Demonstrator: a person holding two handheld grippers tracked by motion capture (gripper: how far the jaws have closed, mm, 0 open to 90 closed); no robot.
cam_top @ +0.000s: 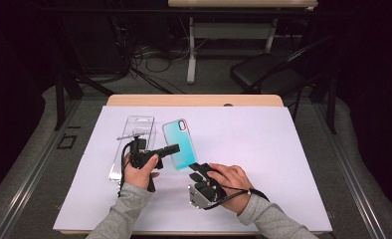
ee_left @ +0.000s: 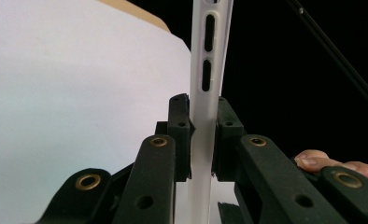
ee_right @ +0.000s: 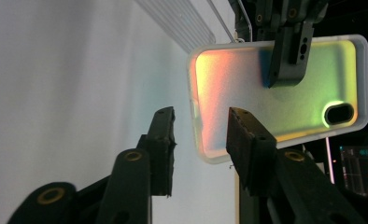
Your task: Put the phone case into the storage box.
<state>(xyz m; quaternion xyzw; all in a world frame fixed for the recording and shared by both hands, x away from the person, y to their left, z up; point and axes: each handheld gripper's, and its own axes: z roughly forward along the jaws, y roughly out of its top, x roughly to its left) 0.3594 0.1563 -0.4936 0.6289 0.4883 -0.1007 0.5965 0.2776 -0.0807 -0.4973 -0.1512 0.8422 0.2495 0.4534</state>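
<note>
A: We hold the case (cam_top: 179,144) up off the white sheet (cam_top: 263,149), near the table's middle, just right of the clear package (cam_top: 134,142) that lies flat there.

B: Which of our grippers has it?

A: The left gripper (cam_top: 174,148). Its jaws are clamped on the case's long edge; in the left gripper view the white rim (ee_left: 205,93) runs straight up between the two pads, both pressing on it.

B: And our right gripper (cam_top: 199,171)?

A: It sits at the case's lower end, jaws parted. In the right gripper view the case (ee_right: 247,98) floats beyond the pads, its corner showing in the gap between them, and neither pad touches it. So that one is let go, gripping nothing.

B: How does the case look from there?

A: Iridescent, orange to green, camera hole at the far end, with the left gripper (ee_right: 289,60) pinching its top edge.
</note>
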